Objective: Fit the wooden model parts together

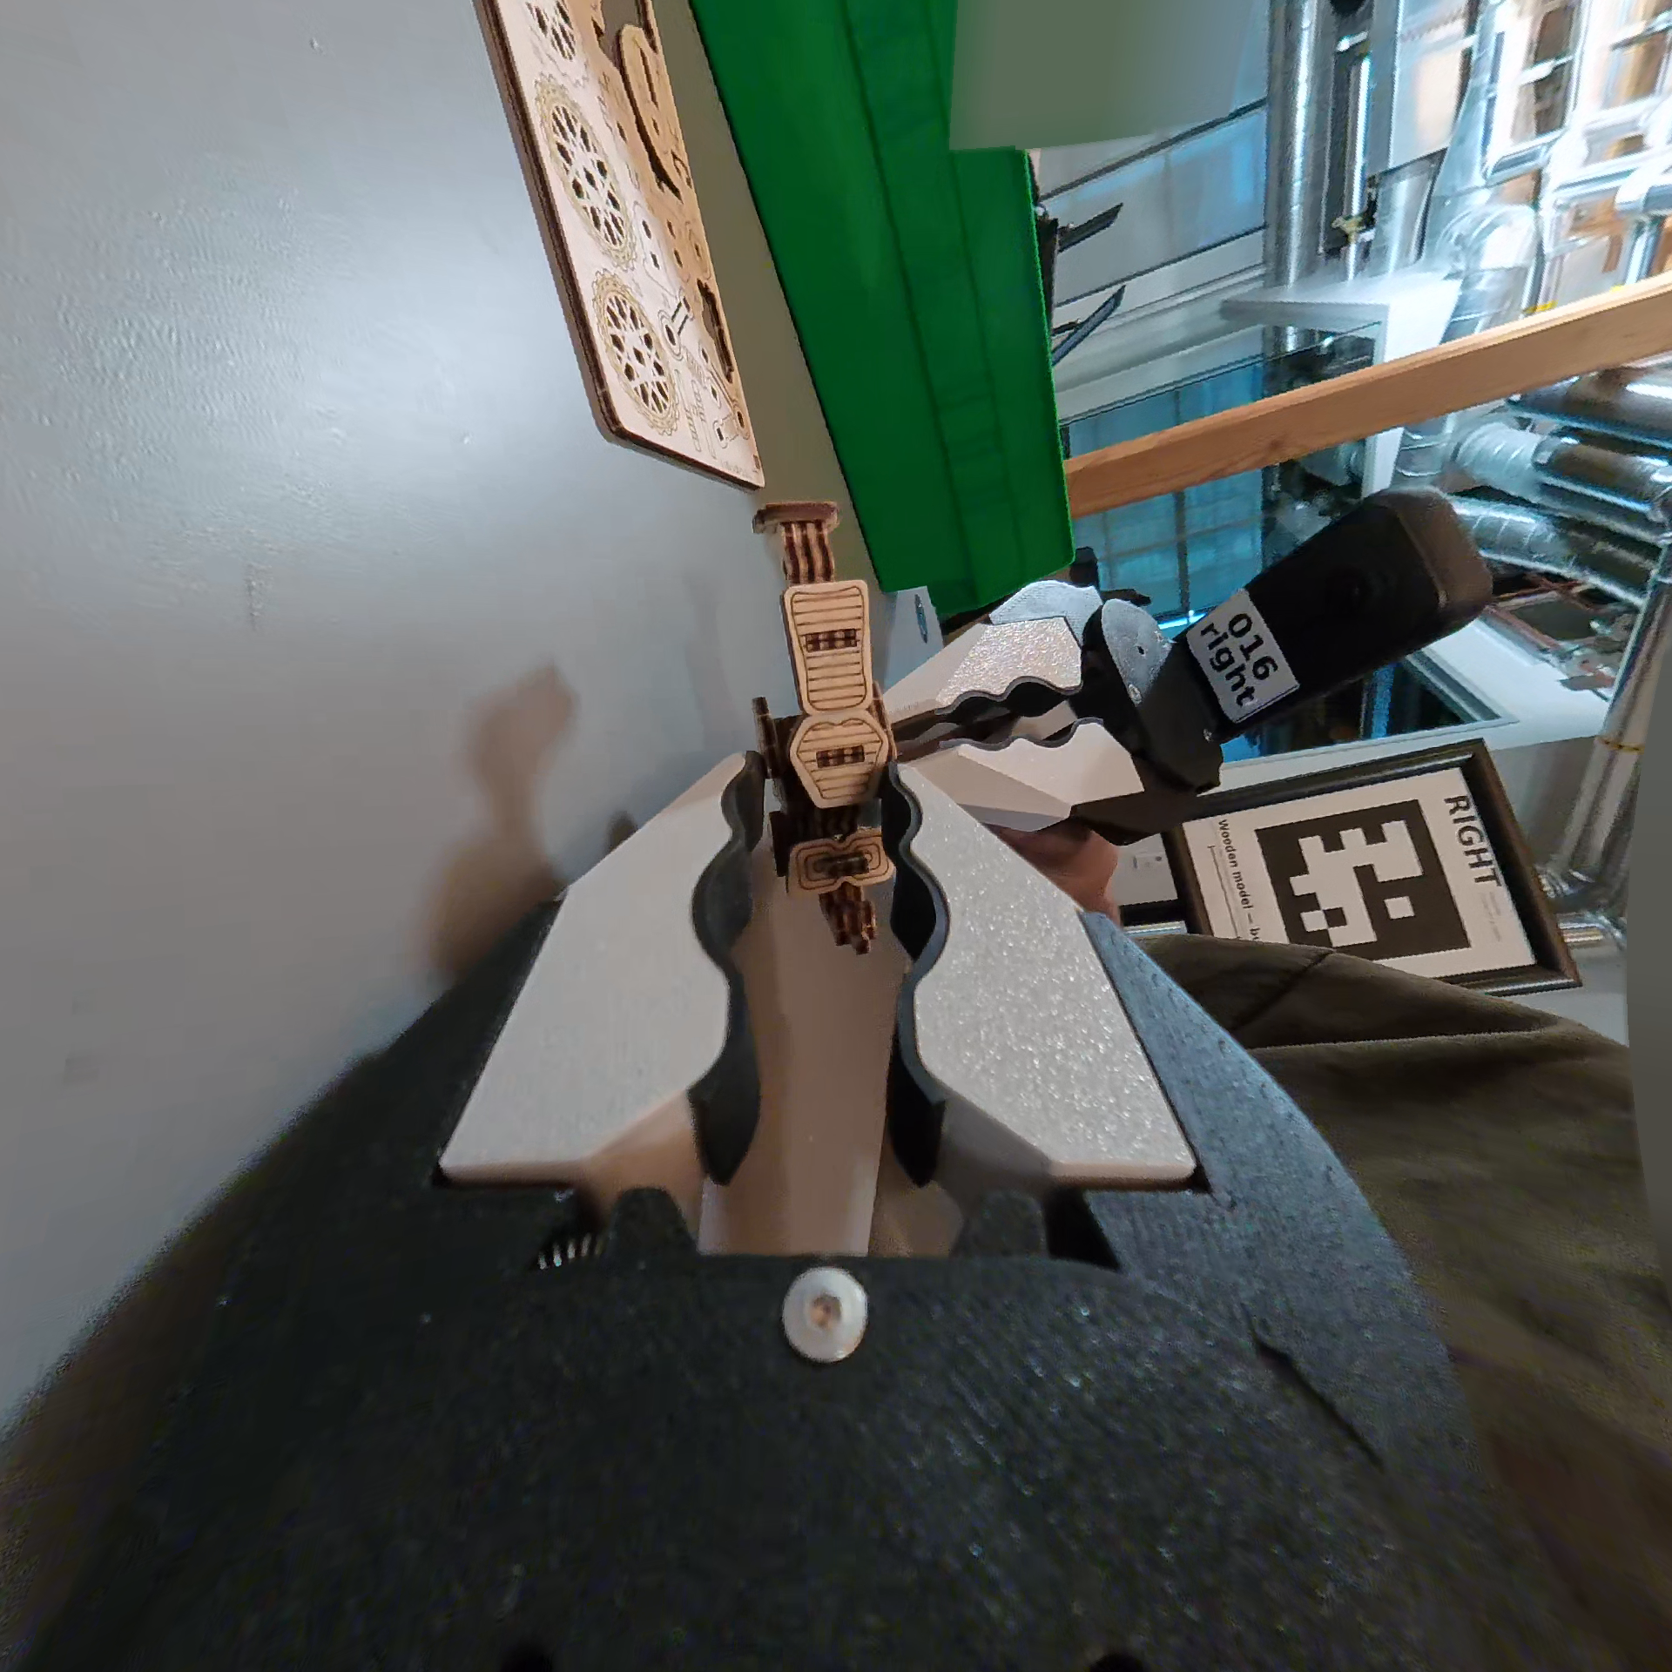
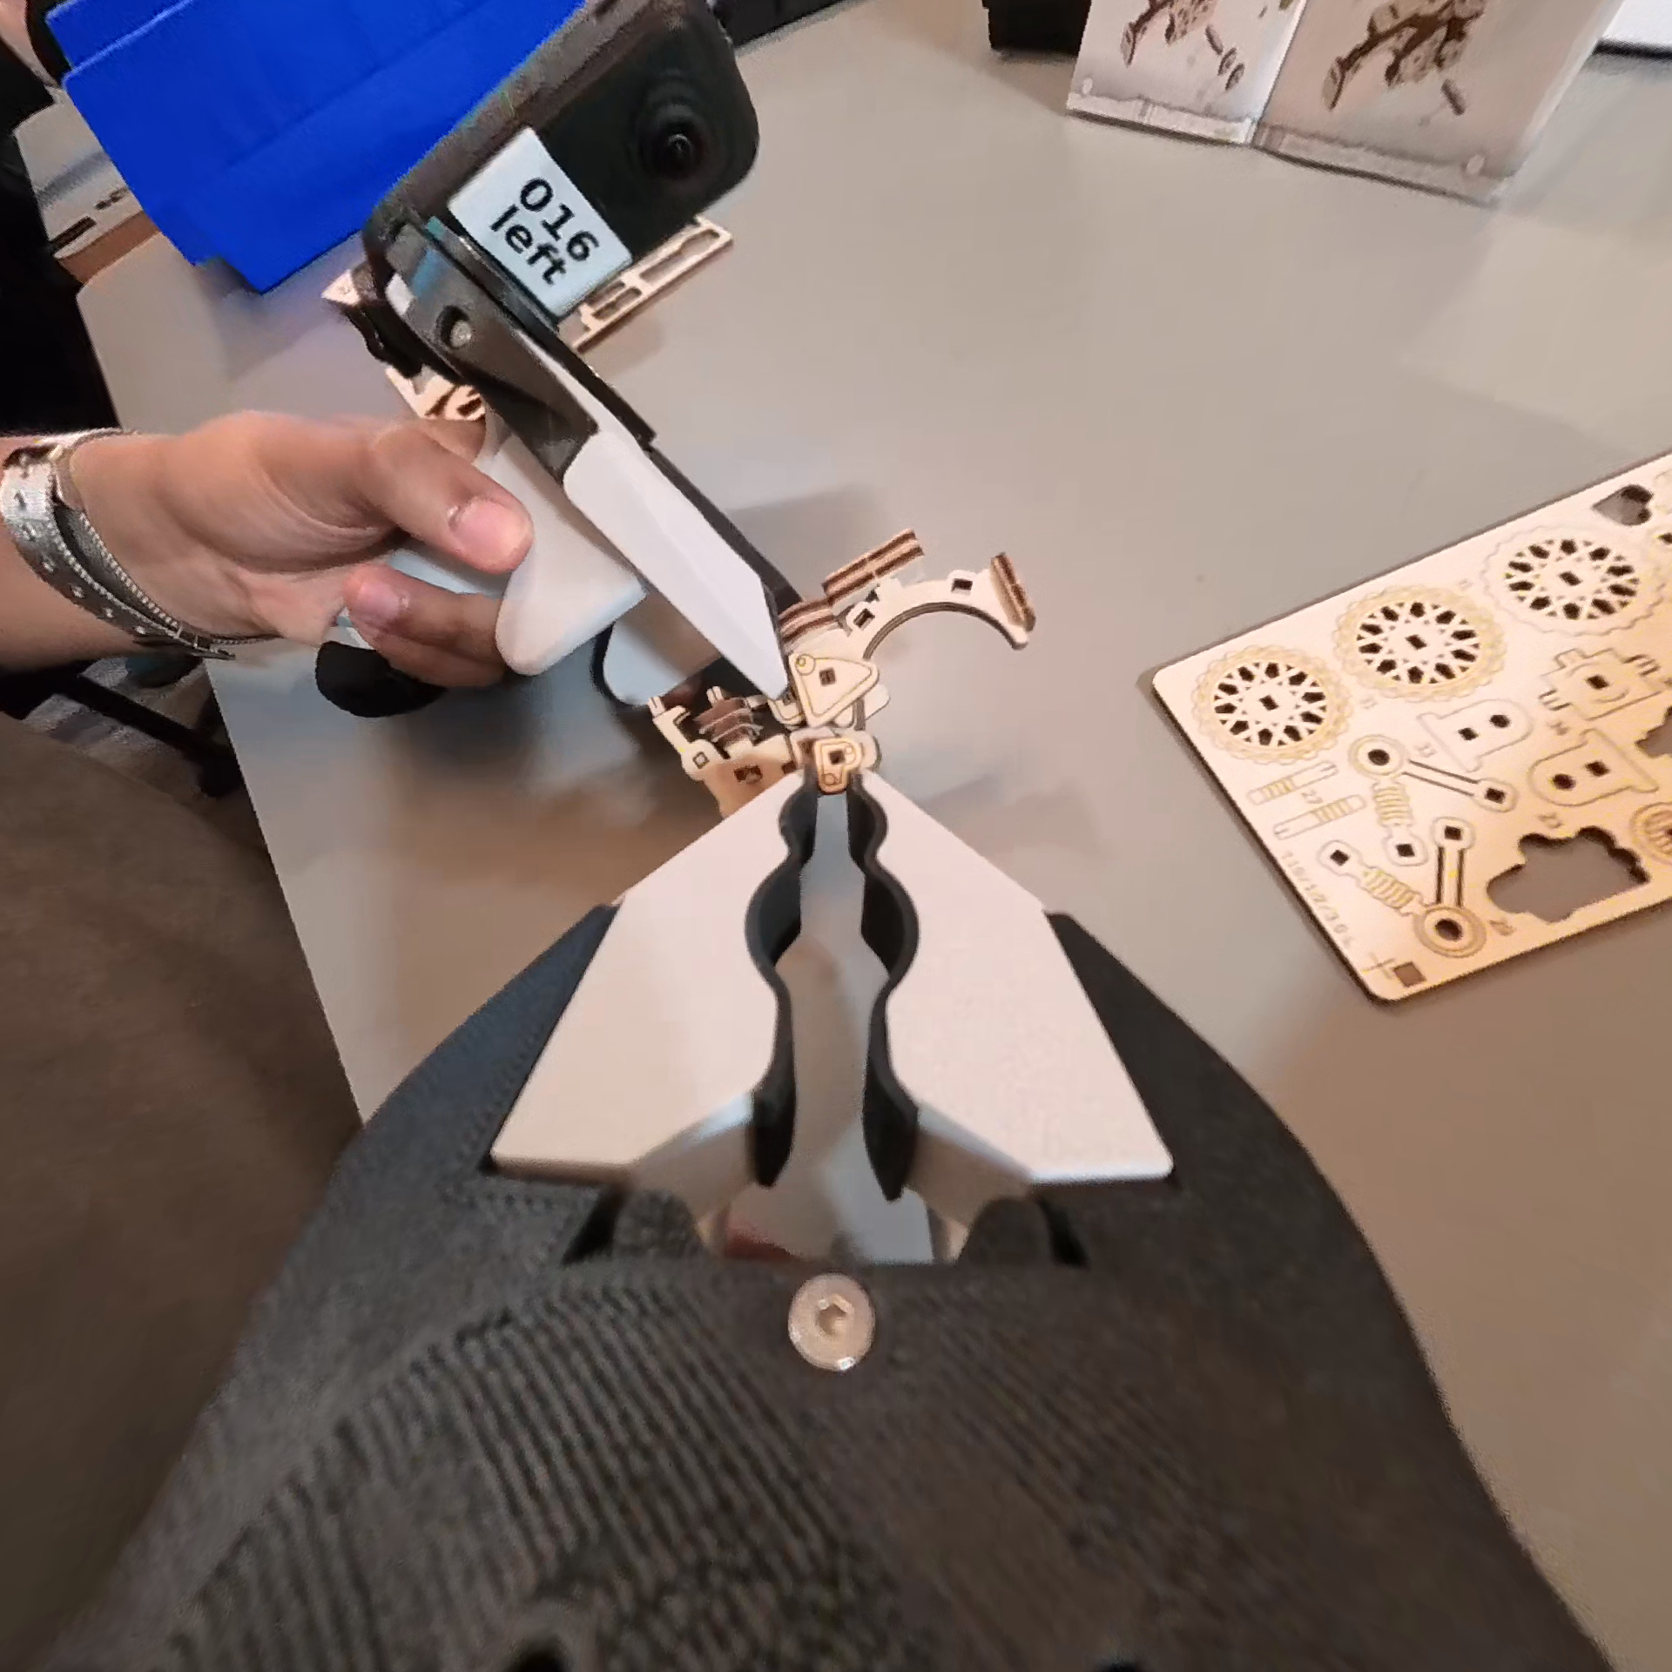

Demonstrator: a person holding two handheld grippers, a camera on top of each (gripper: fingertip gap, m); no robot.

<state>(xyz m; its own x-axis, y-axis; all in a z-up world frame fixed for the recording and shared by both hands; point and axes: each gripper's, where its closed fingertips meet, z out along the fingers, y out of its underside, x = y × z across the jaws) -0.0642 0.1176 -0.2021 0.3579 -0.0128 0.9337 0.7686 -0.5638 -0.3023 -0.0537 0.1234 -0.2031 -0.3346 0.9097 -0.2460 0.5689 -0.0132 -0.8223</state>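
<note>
A partly built wooden model (image 2: 891,624), with a curved arch piece and layered parts, is held above the grey table (image 2: 1131,362). My left gripper (image 1: 823,792) is shut on the model (image 1: 828,715), which stands up between its fingertips. It also shows in the right wrist view (image 2: 780,692), held by a hand. My right gripper (image 2: 831,798) is shut on a small wooden part (image 2: 837,758) that touches the model's lower edge. In the left wrist view the right gripper (image 1: 909,737) reaches the model from the right side.
A laser-cut wooden sheet (image 2: 1466,751) with gears lies on the table to the right, also in the left wrist view (image 1: 624,271). A blue bin (image 2: 226,118) and another wooden sheet (image 2: 651,271) are at far left. A green bin (image 1: 905,317), a framed marker card (image 1: 1357,869) and picture stands (image 2: 1267,63) stand nearby. My left and right fingertips are right by each other.
</note>
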